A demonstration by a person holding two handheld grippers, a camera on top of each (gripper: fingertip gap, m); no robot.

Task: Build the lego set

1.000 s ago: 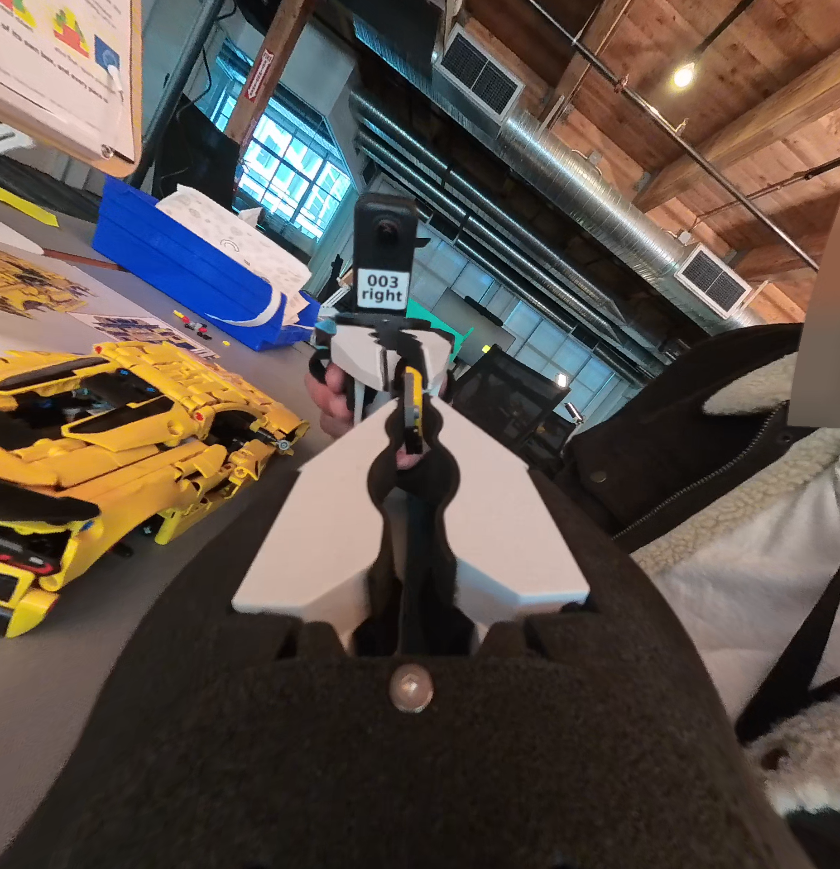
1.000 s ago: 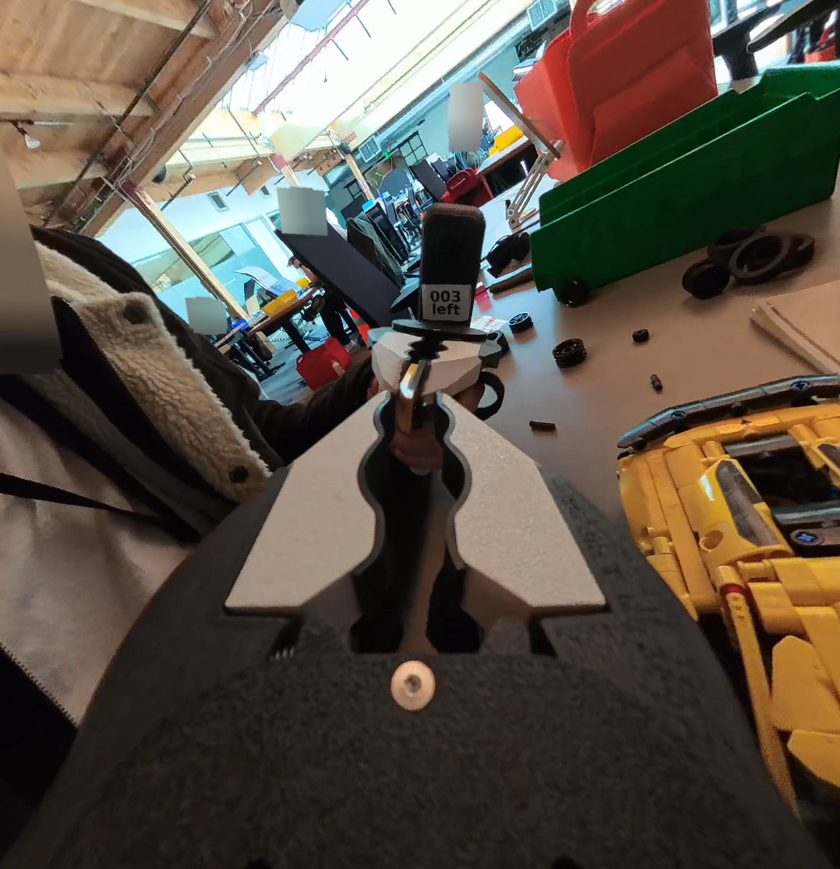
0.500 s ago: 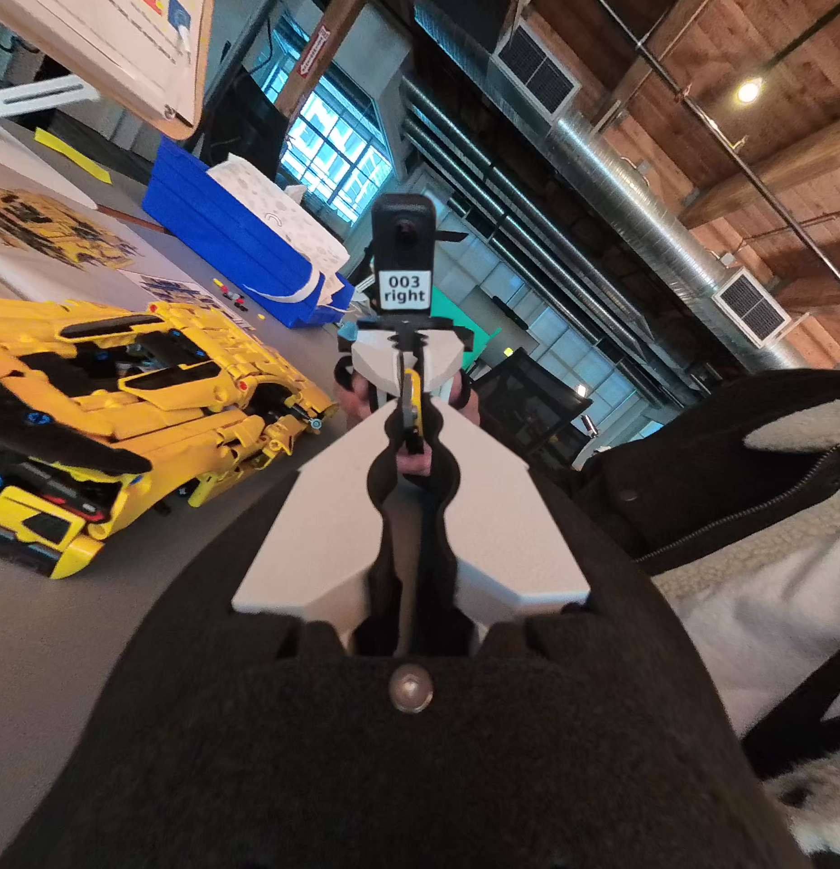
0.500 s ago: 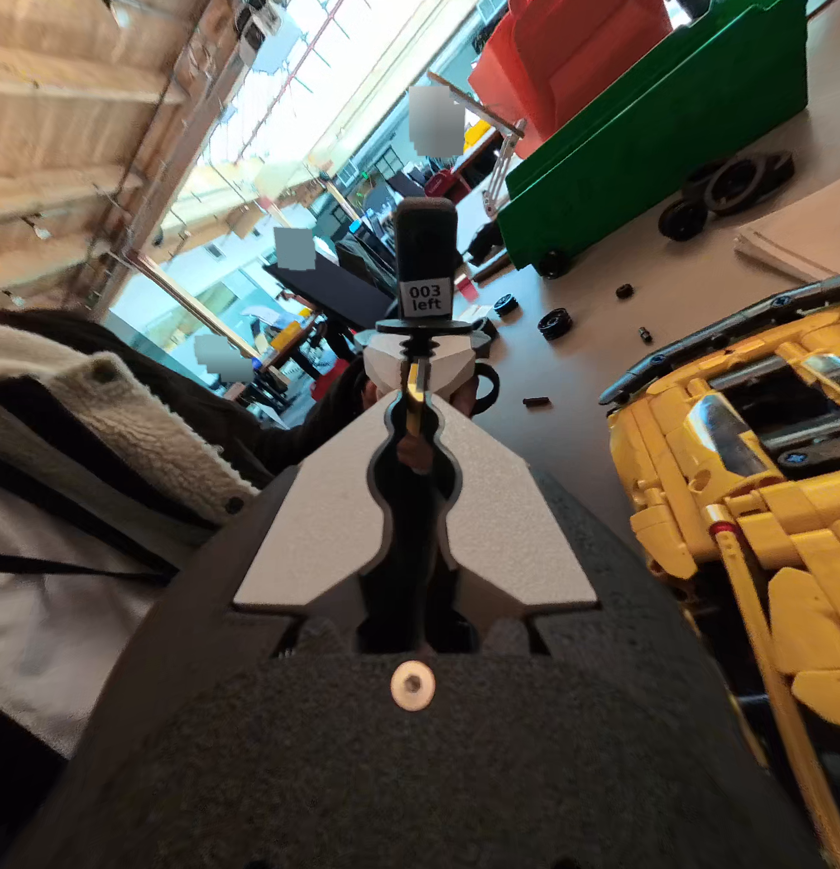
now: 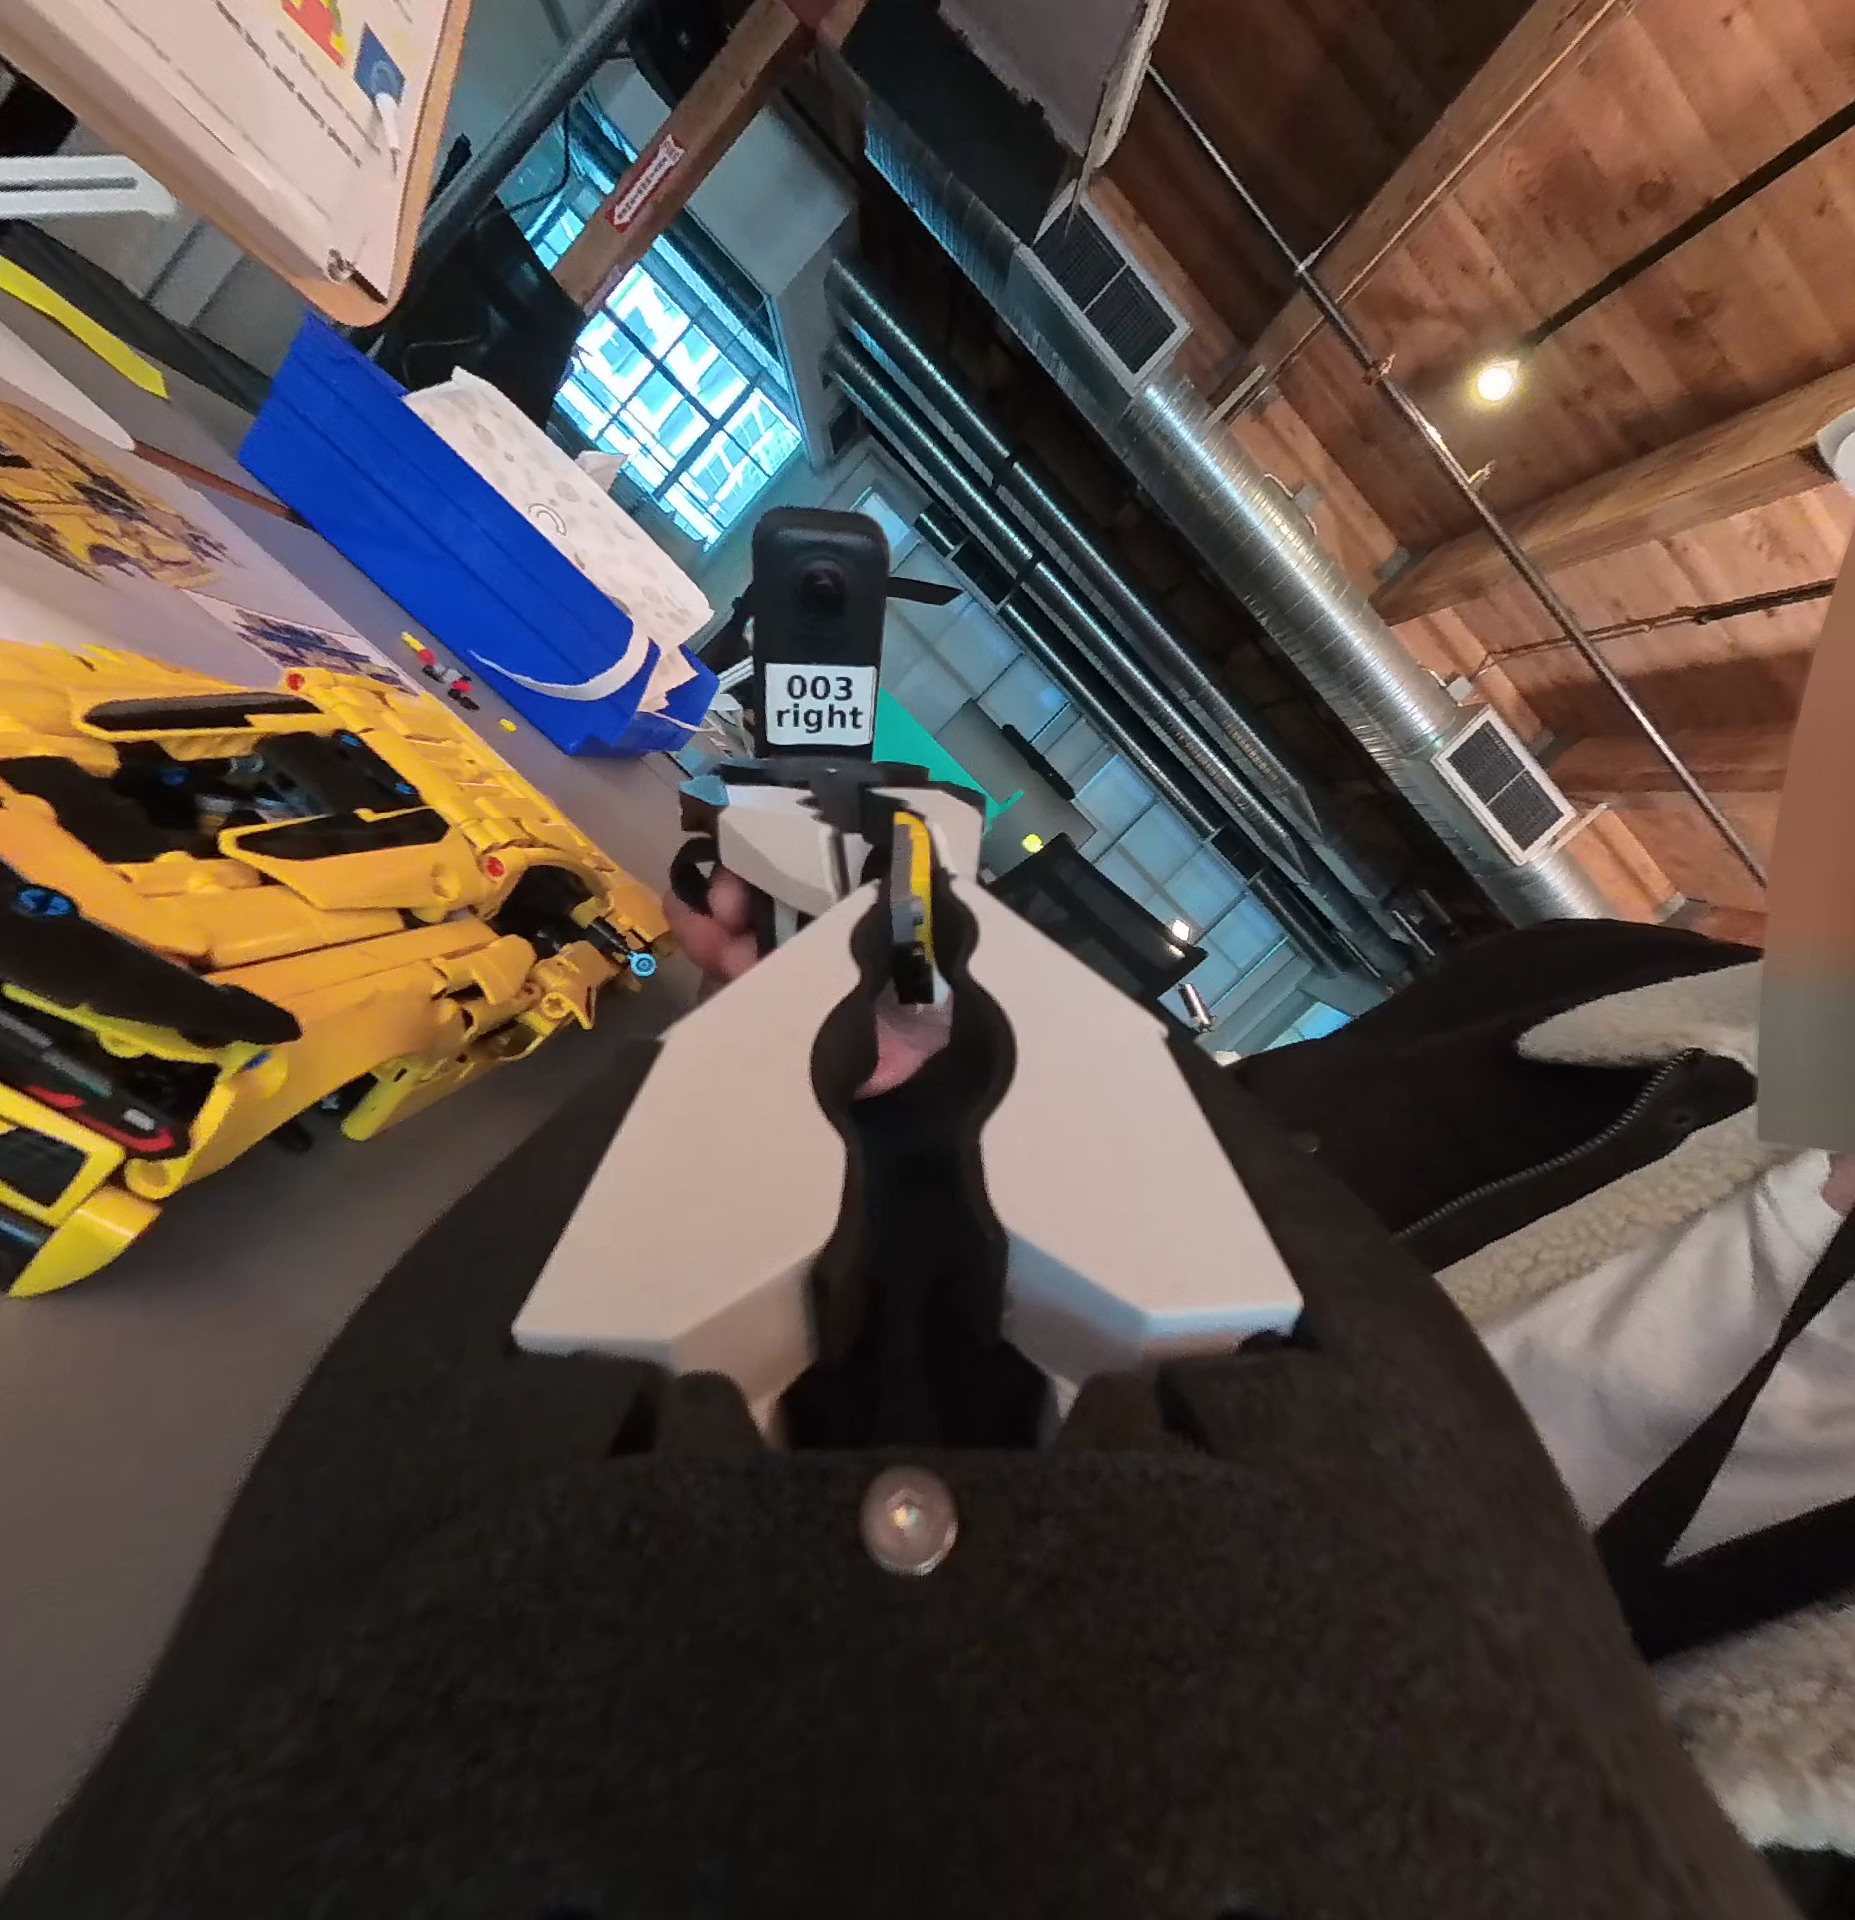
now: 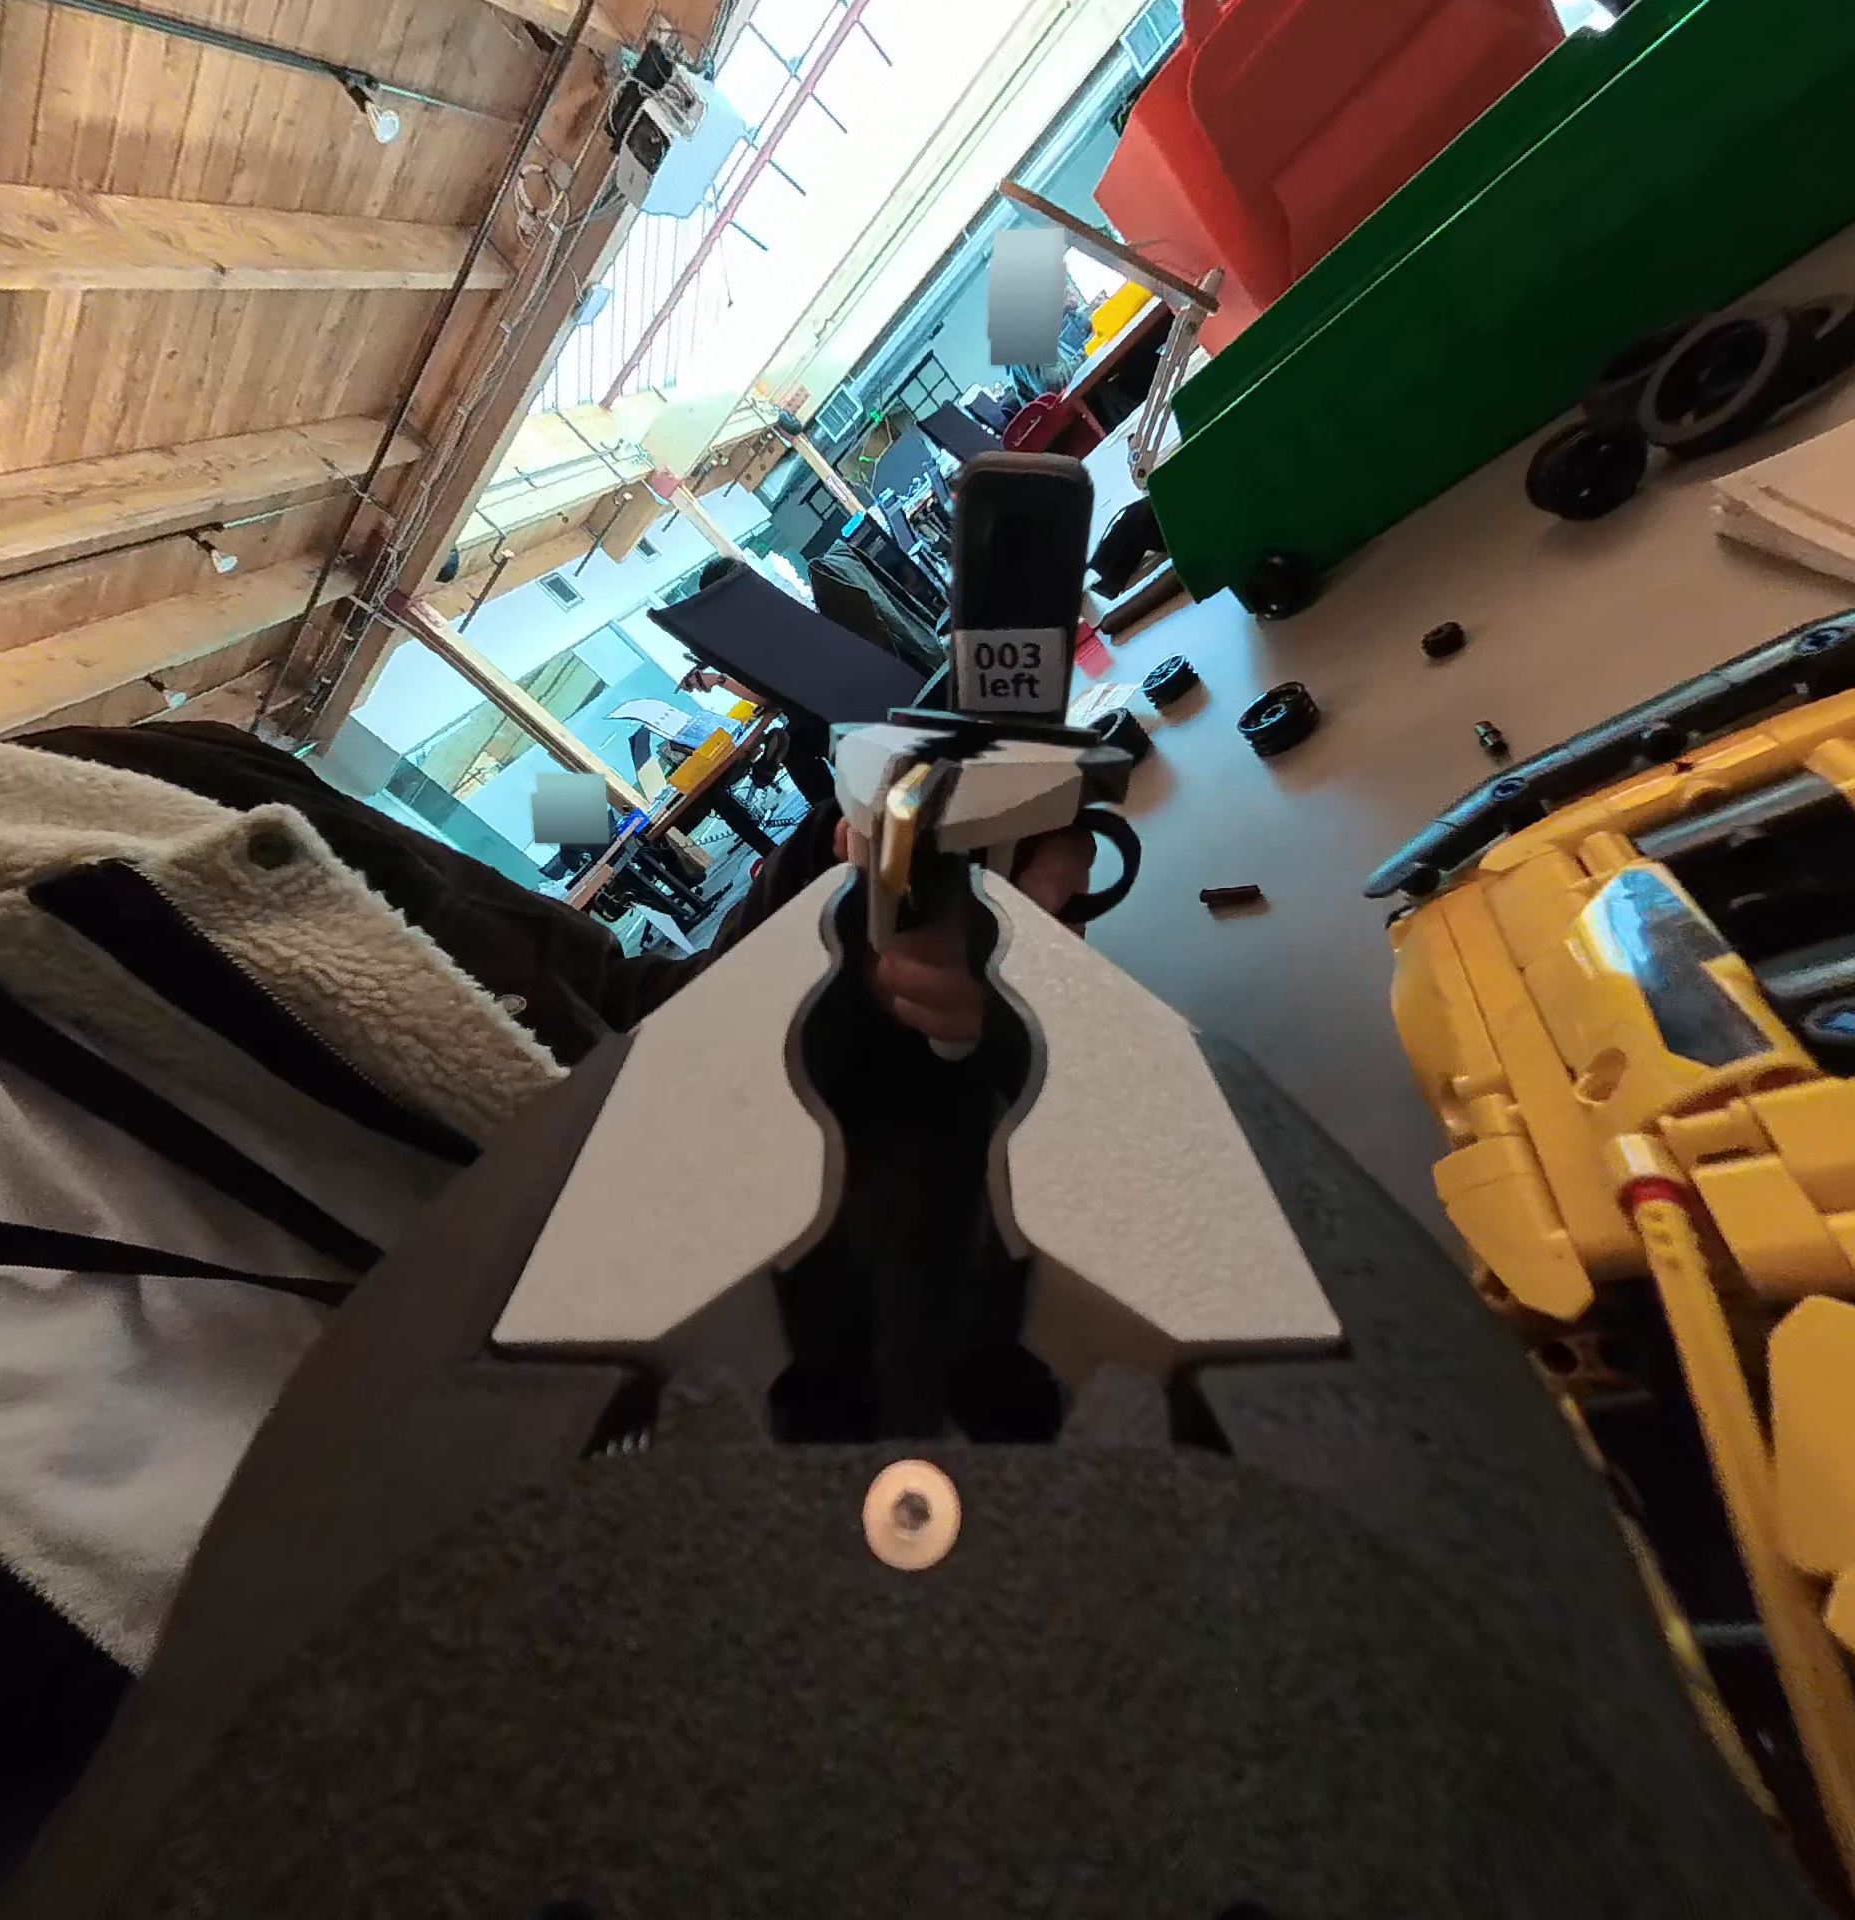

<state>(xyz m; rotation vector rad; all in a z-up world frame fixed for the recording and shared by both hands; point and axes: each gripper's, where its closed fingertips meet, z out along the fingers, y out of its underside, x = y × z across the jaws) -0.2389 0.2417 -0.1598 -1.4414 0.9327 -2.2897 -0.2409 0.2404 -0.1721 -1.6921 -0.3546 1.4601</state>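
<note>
The yellow piece (image 5: 910, 904) stands upright in mid-air, pinched from opposite ends by both closed grippers, car (image 5: 237, 894) beside them.

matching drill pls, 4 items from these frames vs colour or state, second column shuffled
Things:
1. lego car
2. bin behind the car
3. bin by the loose wheels
4. loose wheels

Colour or state:
A. green
B. black, lying on the table
C. yellow, partly built
D. blue, paper inside

Pairs: 1-C, 2-D, 3-A, 4-B
</note>
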